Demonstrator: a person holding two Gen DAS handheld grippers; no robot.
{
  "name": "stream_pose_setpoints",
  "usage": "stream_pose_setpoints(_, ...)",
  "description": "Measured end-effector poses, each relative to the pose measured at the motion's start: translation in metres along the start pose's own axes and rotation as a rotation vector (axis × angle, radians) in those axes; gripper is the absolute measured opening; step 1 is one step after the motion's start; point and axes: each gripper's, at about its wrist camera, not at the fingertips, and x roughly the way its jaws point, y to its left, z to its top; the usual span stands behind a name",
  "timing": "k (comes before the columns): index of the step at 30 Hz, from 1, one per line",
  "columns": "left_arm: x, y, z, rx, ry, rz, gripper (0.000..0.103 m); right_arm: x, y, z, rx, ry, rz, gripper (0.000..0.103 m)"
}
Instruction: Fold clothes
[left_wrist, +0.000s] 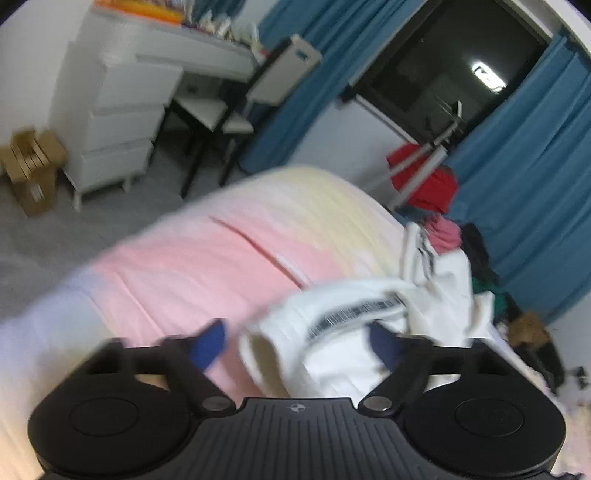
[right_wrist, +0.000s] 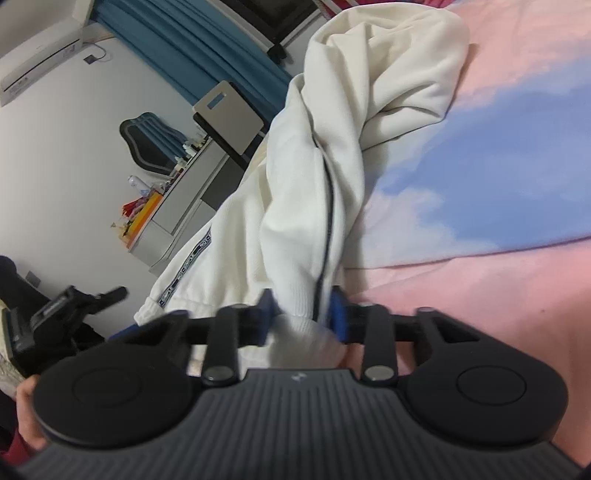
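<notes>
Your left tool (left_wrist: 295, 341) has its blue fingers (left_wrist: 208, 343) spread wide apart, and the white garment (left_wrist: 354, 332) lies bunched between them on the bed (left_wrist: 192, 266). The right-hand finger is half buried behind a fold, so you cannot tell whether it touches the cloth. This whole view is smeared with blur; the dark patterned stripe (left_wrist: 354, 314) across the garment is legible only as a band.

Your right tool (right_wrist: 301, 314) is closed down on the garment (right_wrist: 332, 155): both blue pads (right_wrist: 338, 314) press against a ribbed hem, which bulges out below them. From there the cloth runs up toward 12 o'clock in a twisted rope, ending in a loose heap at 1 o'clock on the pink and blue bedsheet (right_wrist: 480, 184). A thin dark seam (right_wrist: 328, 221) follows the twist. A cuff with printed trim (right_wrist: 184, 273) hangs at 9 o'clock of the tool.

In the left view, a pile of clothes (left_wrist: 443, 229) at 3 o'clock is partly hidden behind the white garment, and something red (left_wrist: 424, 181) hangs behind white bars. A white dresser (left_wrist: 118, 122) stands at 10 o'clock, a chair (left_wrist: 236, 110) at 11, blue curtains (left_wrist: 517, 184) at 2. At 8 o'clock in the right view, a dark device (right_wrist: 62, 314) is cut off by the frame edge.
</notes>
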Motion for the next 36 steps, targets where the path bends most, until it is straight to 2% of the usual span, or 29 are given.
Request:
stream_pose_setpoints(2, 0.006, 0.0, 0.001, 0.024, -0.005, 0.022, 0.094, -0.006, -0.001, 0.001, 0.02, -0.008, -0.003, 0.027)
stream_pose_setpoints(4, 0.024, -0.001, -0.001, 0.041, 0.051, 0.026, 0.091, -0.011, -0.001, 0.001, 0.034, -0.015, 0.003, 0.027)
stream_pose_setpoints(6, 0.041, -0.001, -0.004, 0.037, 0.11, 0.031, 0.075, -0.014, -0.001, 0.001, 0.041, -0.022, 0.015, 0.027)
stream_pose_setpoints(7, 0.048, 0.0, -0.006, 0.027, 0.124, 0.019, 0.058, -0.015, 0.0, 0.001, 0.042, -0.025, 0.02, 0.027)
stream_pose_setpoints(9, 0.05, 0.001, -0.006, -0.004, 0.106, -0.001, 0.047, -0.011, 0.001, -0.002, 0.017, -0.015, 0.009, 0.026)
stream_pose_setpoints(10, 0.05, 0.0, -0.002, -0.009, 0.088, -0.011, 0.031, -0.008, 0.001, -0.004, 0.02, -0.007, 0.009, 0.026)
stream_pose_setpoints(11, 0.048, -0.002, 0.002, -0.009, 0.068, -0.023, 0.023, -0.007, 0.001, -0.006, 0.028, -0.001, 0.011, 0.026)
stream_pose_setpoints(12, 0.047, -0.004, 0.007, -0.009, 0.047, -0.034, 0.021, -0.006, 0.001, -0.008, 0.036, 0.004, 0.014, 0.026)
stream_pose_setpoints(15, 0.034, -0.011, 0.029, 0.022, -0.052, -0.049, 0.018, -0.008, 0.013, -0.016, 0.055, 0.009, 0.066, 0.026)
stream_pose_setpoints(19, 0.028, -0.013, 0.083, 0.019, -0.109, -0.054, 0.017, 0.01, 0.052, -0.028, 0.022, 0.065, 0.14, 0.025)
stream_pose_setpoints(24, 0.036, -0.016, 0.166, 0.097, -0.184, 0.038, 0.017, 0.069, 0.112, -0.046, 0.05, 0.106, 0.286, 0.024)
stream_pose_setpoints(28, 0.081, -0.012, 0.207, 0.154, -0.181, 0.15, 0.017, 0.132, 0.148, -0.061, 0.069, 0.136, 0.356, 0.024)
stream_pose_setpoints(33, 0.161, 0.008, 0.206, 0.181, -0.084, 0.254, 0.019, 0.185, 0.151, -0.073, 0.067, 0.172, 0.254, 0.025)
stream_pose_setpoints(36, 0.18, 0.018, 0.2, 0.181, -0.058, 0.274, 0.024, 0.193, 0.148, -0.074, 0.034, 0.192, 0.226, 0.033)
